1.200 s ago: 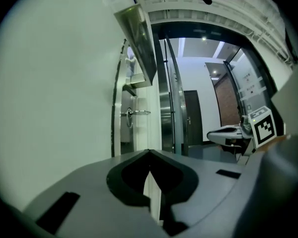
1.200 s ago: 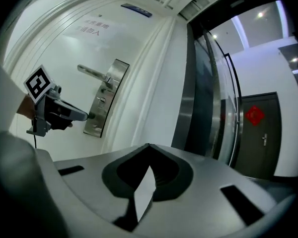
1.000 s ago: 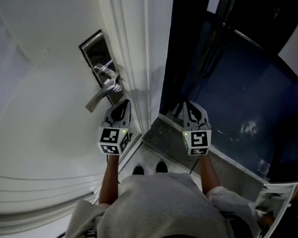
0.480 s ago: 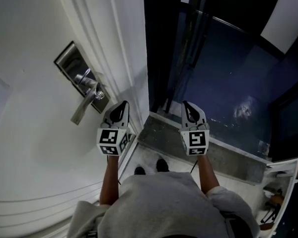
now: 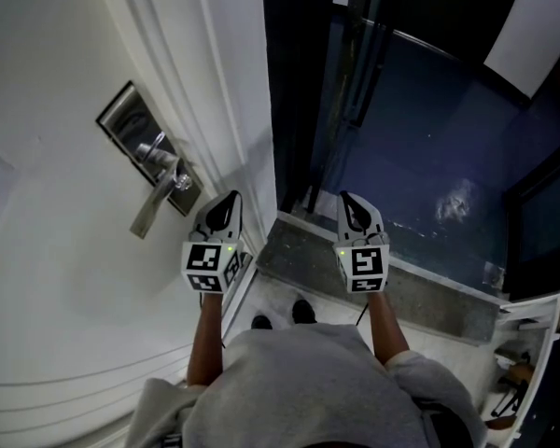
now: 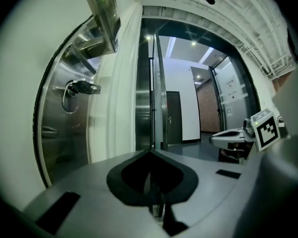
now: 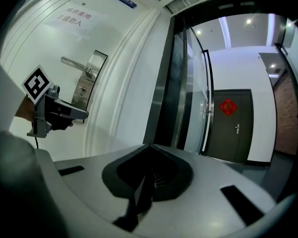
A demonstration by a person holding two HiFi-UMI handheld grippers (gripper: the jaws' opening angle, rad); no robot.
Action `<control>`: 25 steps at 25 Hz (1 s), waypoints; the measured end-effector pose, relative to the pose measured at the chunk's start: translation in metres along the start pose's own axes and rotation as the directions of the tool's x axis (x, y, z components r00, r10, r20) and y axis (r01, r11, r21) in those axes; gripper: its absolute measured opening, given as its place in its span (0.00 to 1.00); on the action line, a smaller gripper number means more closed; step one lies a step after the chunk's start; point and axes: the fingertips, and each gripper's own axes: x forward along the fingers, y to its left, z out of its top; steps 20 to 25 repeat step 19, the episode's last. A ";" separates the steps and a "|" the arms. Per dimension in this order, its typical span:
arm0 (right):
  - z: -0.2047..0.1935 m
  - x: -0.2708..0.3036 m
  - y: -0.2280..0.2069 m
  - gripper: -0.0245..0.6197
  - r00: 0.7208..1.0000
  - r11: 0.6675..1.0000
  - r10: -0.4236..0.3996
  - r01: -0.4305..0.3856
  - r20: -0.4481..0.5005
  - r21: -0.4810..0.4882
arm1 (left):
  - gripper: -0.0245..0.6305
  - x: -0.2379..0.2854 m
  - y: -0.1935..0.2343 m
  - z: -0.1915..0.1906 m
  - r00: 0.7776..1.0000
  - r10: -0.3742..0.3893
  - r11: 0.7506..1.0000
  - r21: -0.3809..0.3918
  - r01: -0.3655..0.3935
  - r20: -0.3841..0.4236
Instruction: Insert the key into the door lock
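The steel lock plate (image 5: 121, 124) with its lever handle (image 5: 149, 208) sits on the white door, up and left of my left gripper (image 5: 230, 198). That gripper is shut, apart from the plate and close to the door's edge. In the left gripper view a dark key-like piece (image 6: 84, 87) sticks out of an oval cylinder on the plate, left of the closed tips (image 6: 151, 151). My right gripper (image 5: 347, 198) is shut and points into the open doorway. Its own view shows the plate (image 7: 93, 68) far left, and no key at its tips (image 7: 150, 146).
The white door frame (image 5: 238, 101) runs between the two grippers. A grey stone threshold (image 5: 420, 292) lies under the right gripper, with dark glass panels (image 5: 355, 54) and a blue floor beyond. The person's shoes (image 5: 280, 315) stand by the sill. A dark door (image 7: 236, 125) closes the corridor's end.
The view has swung right, so the lock plate and handle now lie further left and lower in the picture. Both grippers sit slightly lower relative to the door and stay shut.
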 end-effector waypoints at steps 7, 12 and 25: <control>0.005 0.005 0.006 0.07 1.000 1.000 0.013 -0.013 0.007 -0.006 | 0.06 0.000 0.001 -0.002 1.000 0.001 1.000 -0.002 -0.001 0.000; 0.006 0.008 0.008 0.07 1.000 1.000 0.012 -0.012 0.006 -0.004 | 0.06 -0.001 0.003 -0.002 1.000 0.000 1.000 0.002 0.000 -0.004; 0.008 0.009 0.010 0.07 1.000 1.000 0.019 -0.019 0.005 -0.004 | 0.06 -0.002 0.006 -0.001 1.000 0.002 1.000 0.007 -0.002 -0.002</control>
